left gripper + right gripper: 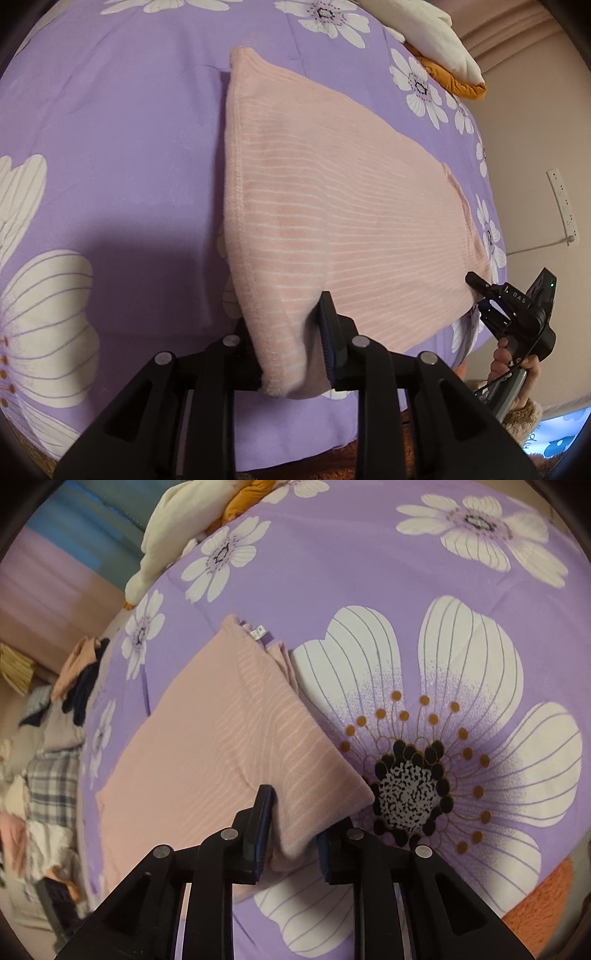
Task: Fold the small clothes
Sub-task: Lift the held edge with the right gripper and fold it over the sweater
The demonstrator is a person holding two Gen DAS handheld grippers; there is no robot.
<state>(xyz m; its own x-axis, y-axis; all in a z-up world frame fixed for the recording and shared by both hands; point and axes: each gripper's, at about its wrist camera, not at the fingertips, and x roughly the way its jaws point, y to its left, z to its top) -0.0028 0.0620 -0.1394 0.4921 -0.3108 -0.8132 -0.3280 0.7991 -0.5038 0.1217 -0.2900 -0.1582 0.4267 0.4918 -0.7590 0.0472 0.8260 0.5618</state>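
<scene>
Covering the bed, a purple floral sheet (129,147) carries the pink garment (332,206), lying near its front edge. Left tool (291,343) and right tool (291,834) each clench a near corner; uneven lifting would likely skew the fold, or fabric could slip.

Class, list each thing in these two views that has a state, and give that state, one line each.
Pink striped garment: folded, lying on the bedspread, near corners pinched.
Left gripper: shut on the garment's corner.
Right gripper: shut on the garment's other corner.
Purple floral bedspread: spread flat.
Cream and mustard clothes: piled at the far edge.
</scene>
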